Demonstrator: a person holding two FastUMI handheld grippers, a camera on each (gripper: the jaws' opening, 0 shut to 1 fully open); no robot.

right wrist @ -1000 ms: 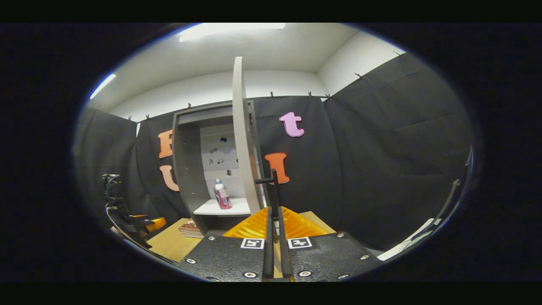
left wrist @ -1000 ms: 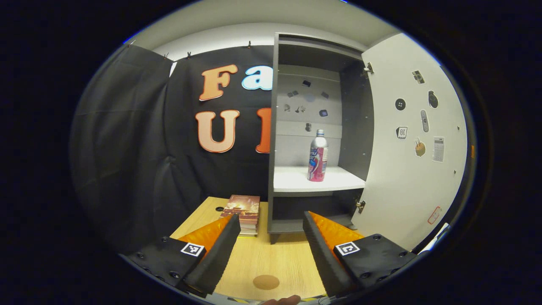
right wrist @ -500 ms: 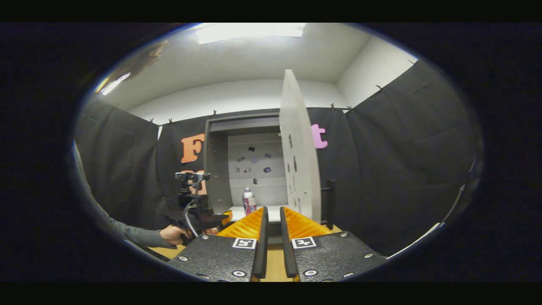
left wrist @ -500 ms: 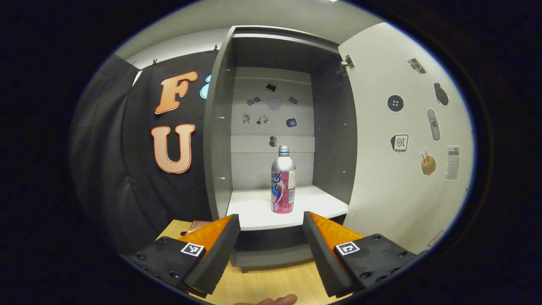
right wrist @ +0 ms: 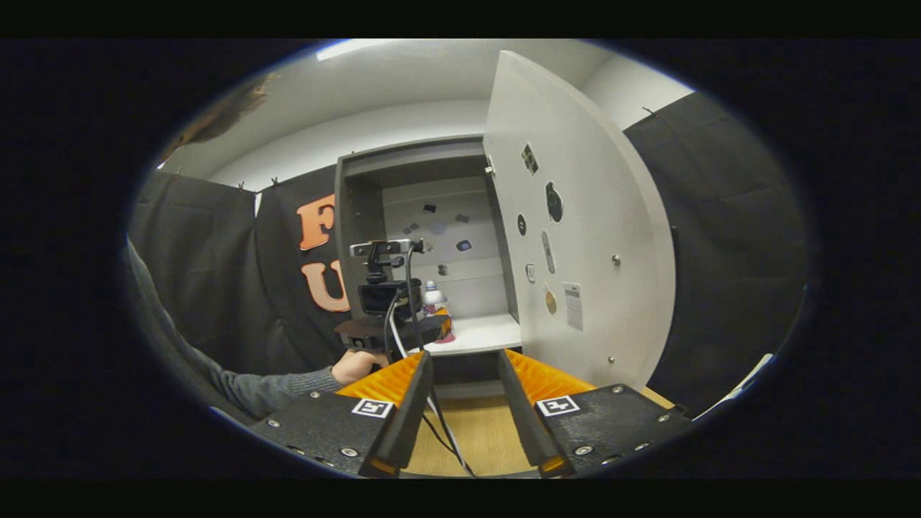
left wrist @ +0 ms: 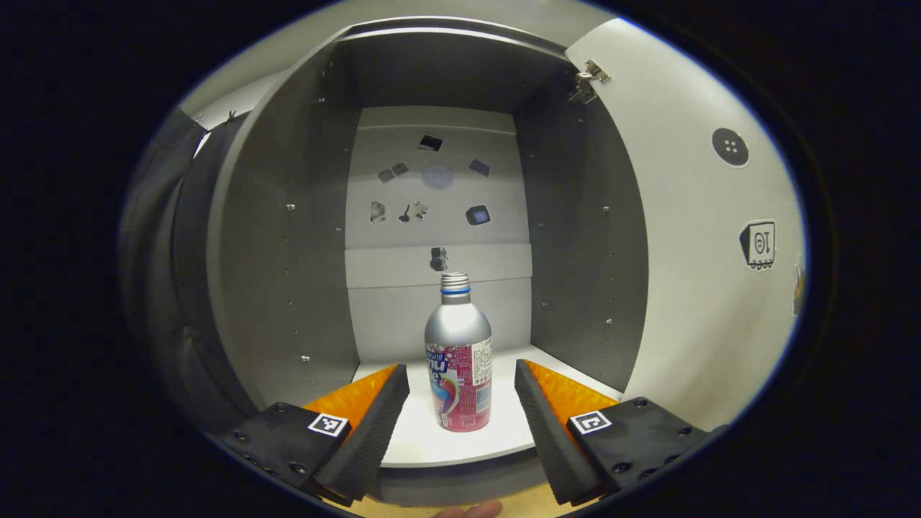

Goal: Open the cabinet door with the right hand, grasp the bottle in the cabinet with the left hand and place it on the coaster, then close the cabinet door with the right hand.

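In the left gripper view a silver bottle (left wrist: pixel 458 338) with a pink label stands upright on the white shelf (left wrist: pixel 460 444) of the grey cabinet (left wrist: pixel 288 252). My left gripper (left wrist: pixel 461 368) is open, one finger on each side of the bottle's lower half, and neither touches it. The white cabinet door (left wrist: pixel 683 252) hangs wide open at the right. In the right gripper view my right gripper (right wrist: pixel 464 356) is open and holds nothing, low in front of the cabinet and away from the door (right wrist: pixel 583 216). The left gripper (right wrist: pixel 392 316) hides most of the bottle (right wrist: pixel 432 290).
A hand (right wrist: pixel 352 365) and a grey sleeve (right wrist: pixel 266 388) hold the left gripper at the cabinet's left side. A cable (right wrist: pixel 446 432) trails over the wooden table (right wrist: pixel 496 432) below. Stickers dot the cabinet's back wall (left wrist: pixel 432 180) and the door's inner face.
My left gripper has moved forward into the cabinet until the bottle stands between its fingers. My right gripper has left the door handle, opened and drawn back; the door stays wide open.
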